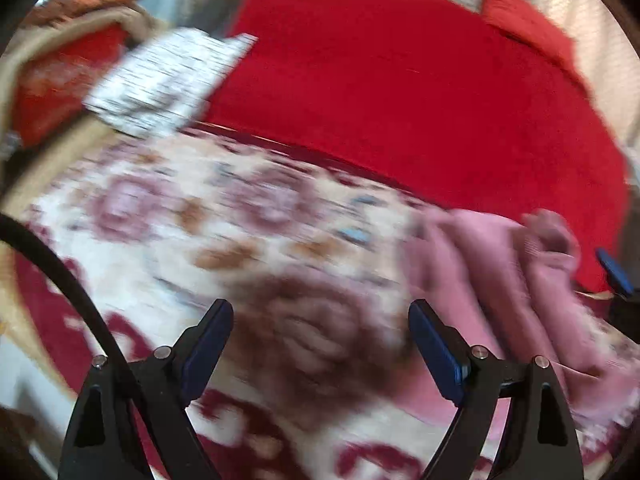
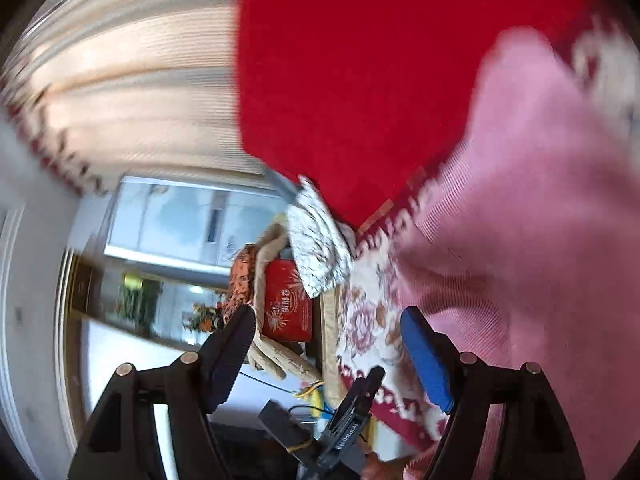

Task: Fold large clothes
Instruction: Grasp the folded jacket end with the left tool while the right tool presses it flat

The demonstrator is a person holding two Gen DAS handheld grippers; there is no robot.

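Observation:
A pink ribbed garment point(image 1: 512, 280) lies bunched on a floral cream and red blanket point(image 1: 224, 224), to the right of my left gripper point(image 1: 320, 332). The left gripper is open and empty above the blanket. In the right wrist view, tilted sideways, the pink garment point(image 2: 520, 216) fills the right side, close beside my right gripper point(image 2: 328, 344). The right gripper is open with nothing between its fingers. The other gripper point(image 2: 352, 420) shows low in the right wrist view. Both views are blurred.
A red cover point(image 1: 400, 80) spreads behind the blanket. A folded black-and-white patterned cloth point(image 1: 164, 84) lies at the left by a beige basket point(image 1: 60, 40) holding a red box point(image 2: 288, 304). Curtains point(image 2: 132, 92) and a window are behind.

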